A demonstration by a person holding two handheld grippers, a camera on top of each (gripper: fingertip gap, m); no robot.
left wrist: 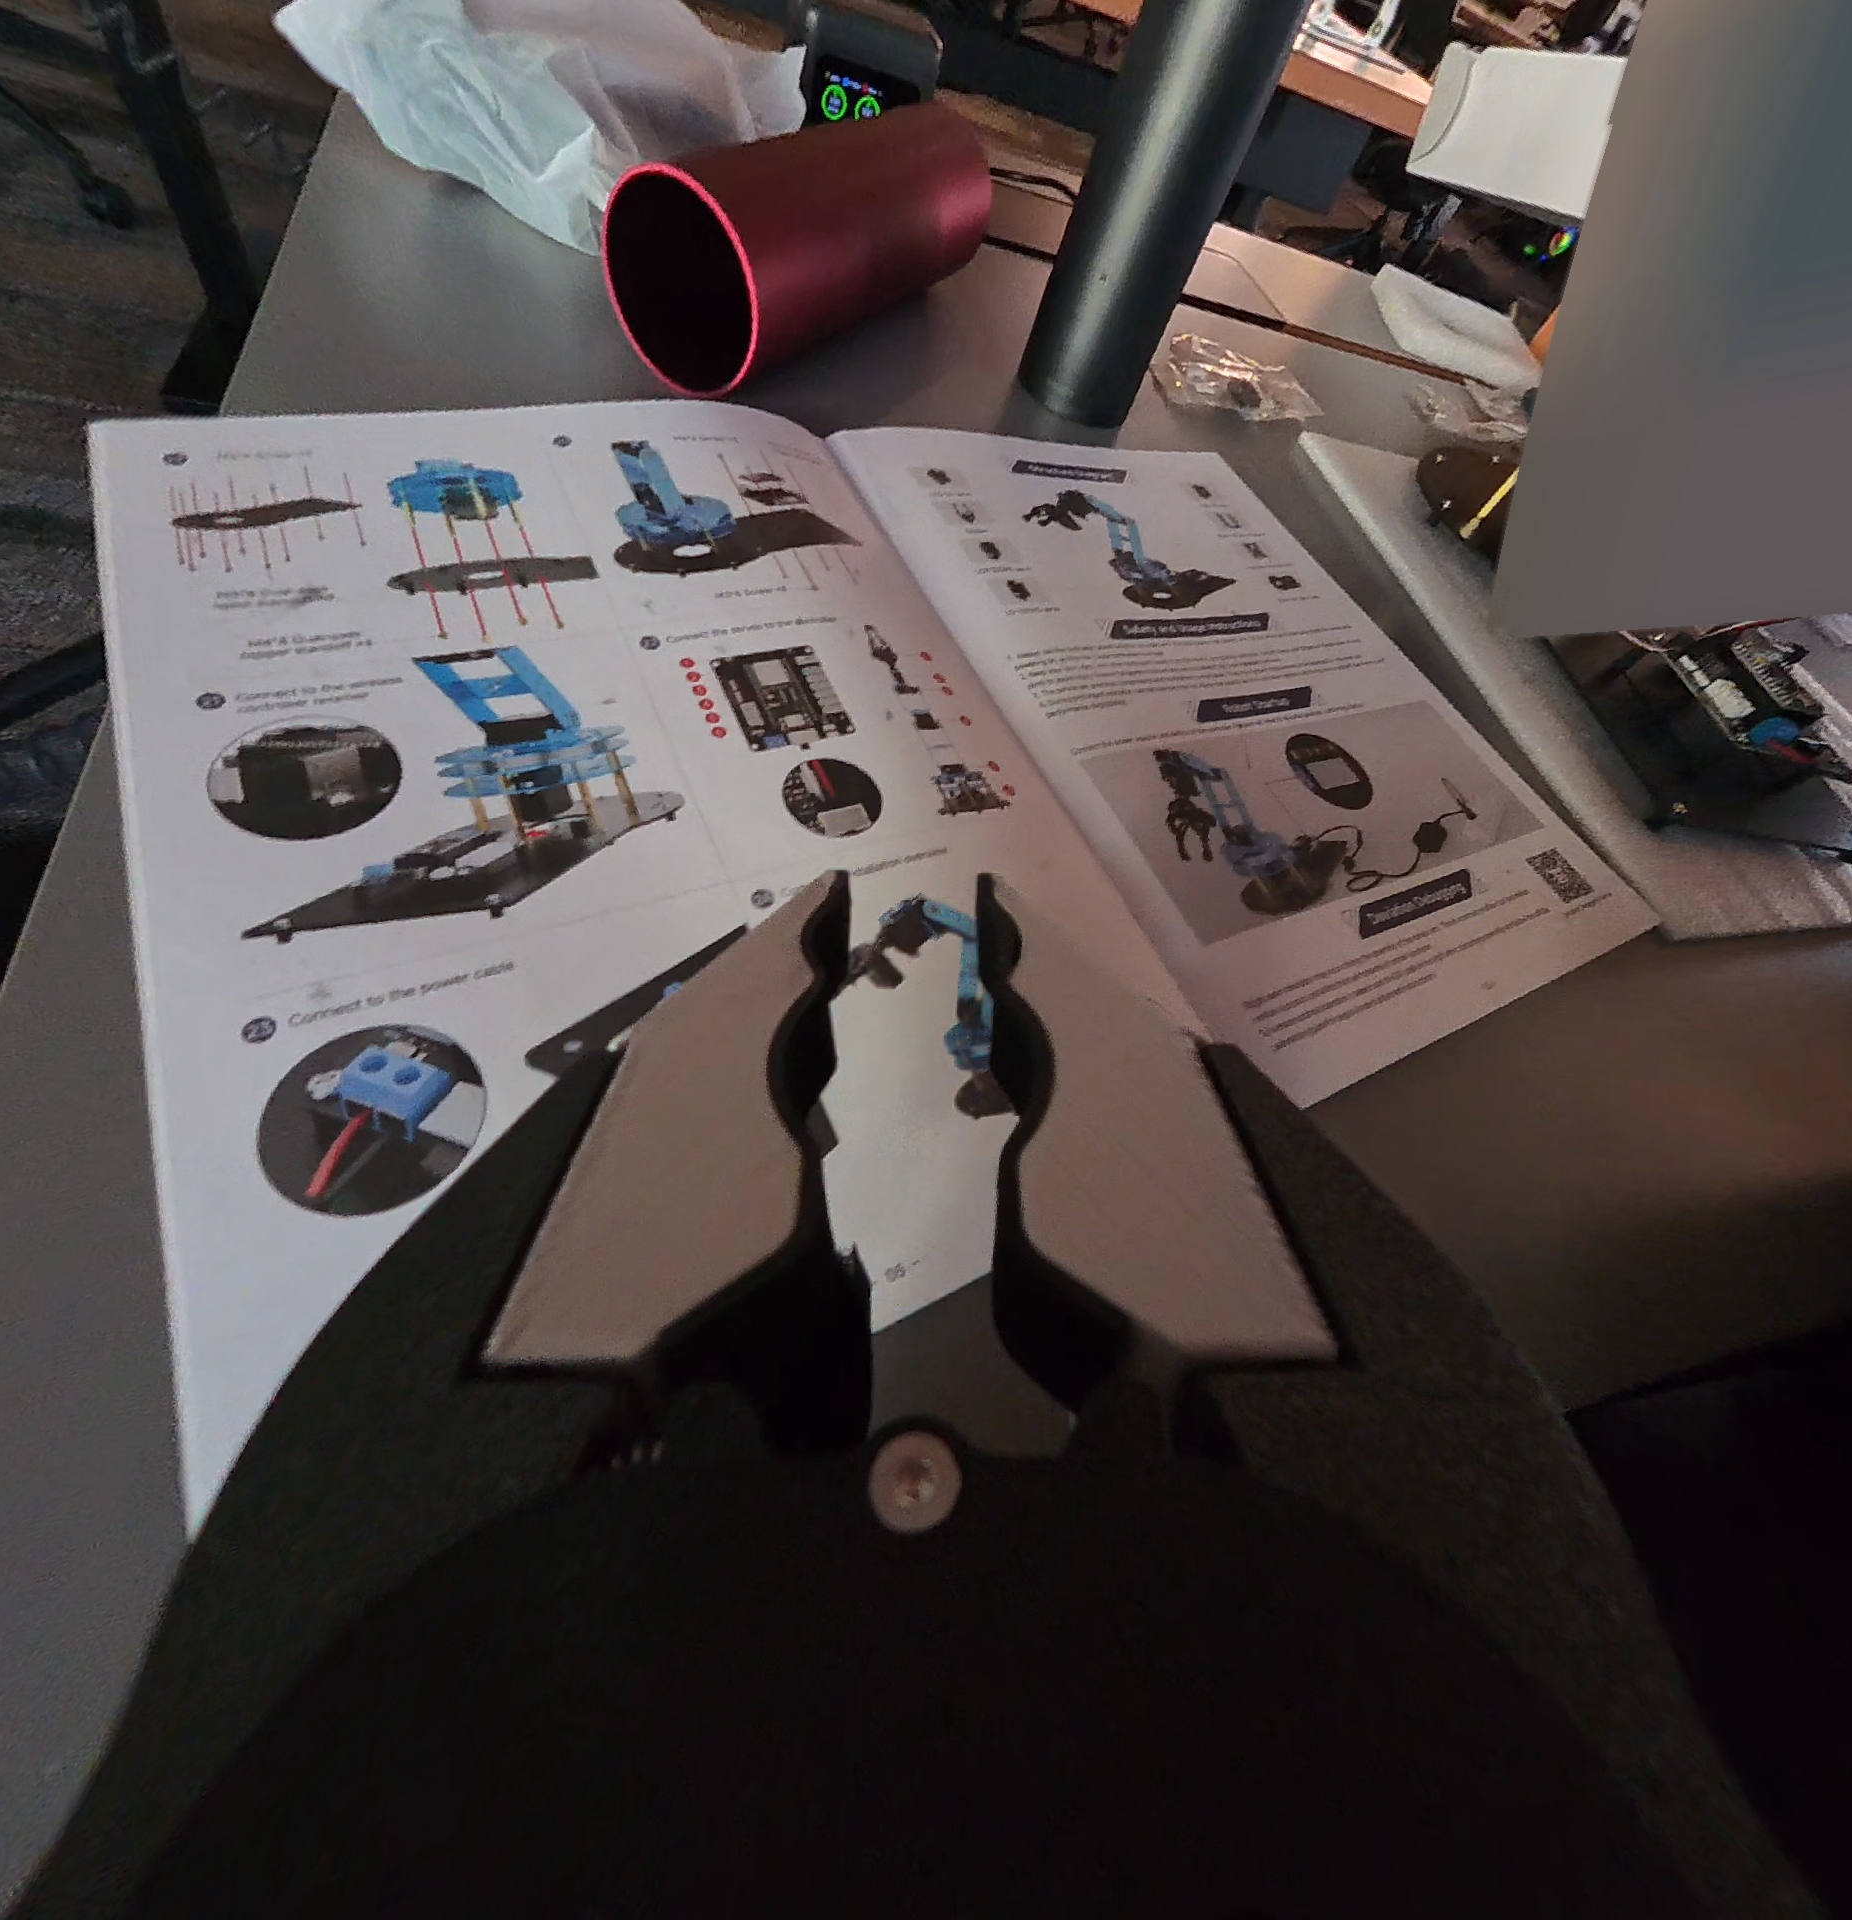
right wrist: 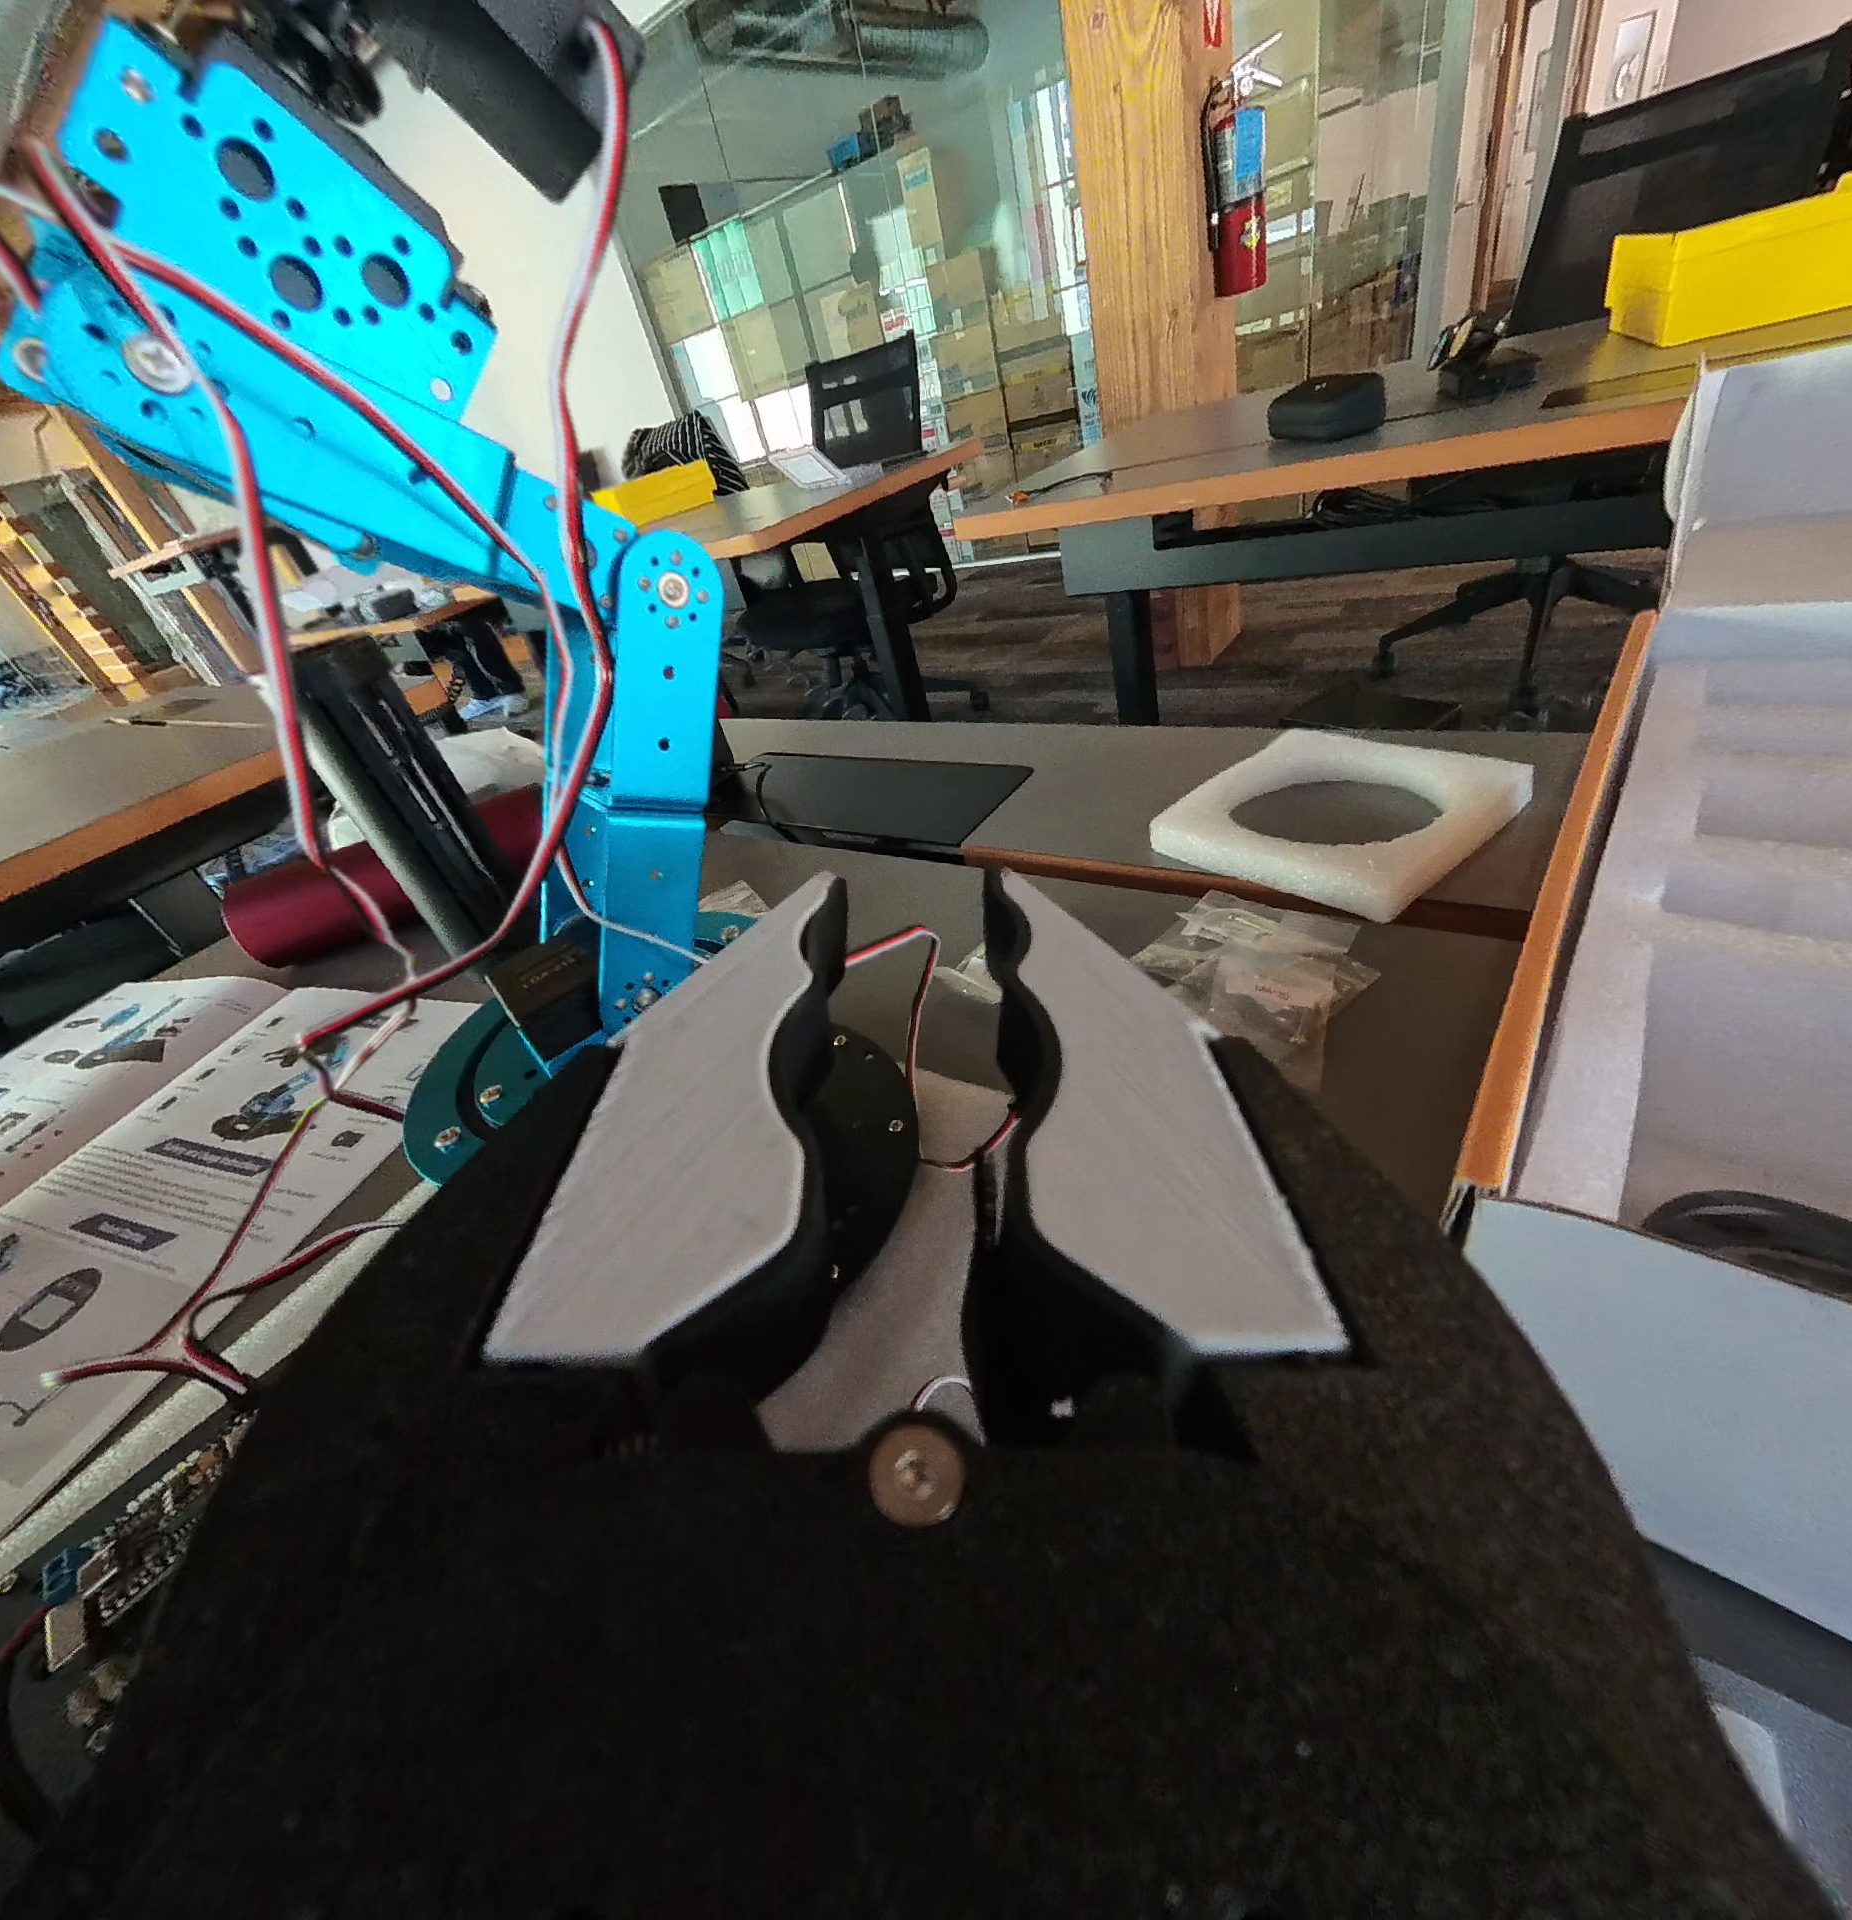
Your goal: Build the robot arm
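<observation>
**Blue metal arm on its base, wires loose, both our grippers empty**

Blue anodised brackets form the kit robot arm standing on a round turntable base just left of our right gripper. Its fingers sit narrowly parted with nothing clamped. A red, white and black servo wire crosses the gap between them, though we cannot tell if it touches either finger; below lies a black round plate. Several servo leads dangle free, their plug ends lying near the controller board at the lower left, and we judge them not yet plugged in.

Our left gripper hovers over the open instruction booklet on the grey table, fingers narrowly apart, holding nothing. Beyond the booklet a dark red tube lies on its side beside a black post. Small bags of screws and a white foam ring sit further back, a sign to us that some hardware remains unused.
</observation>
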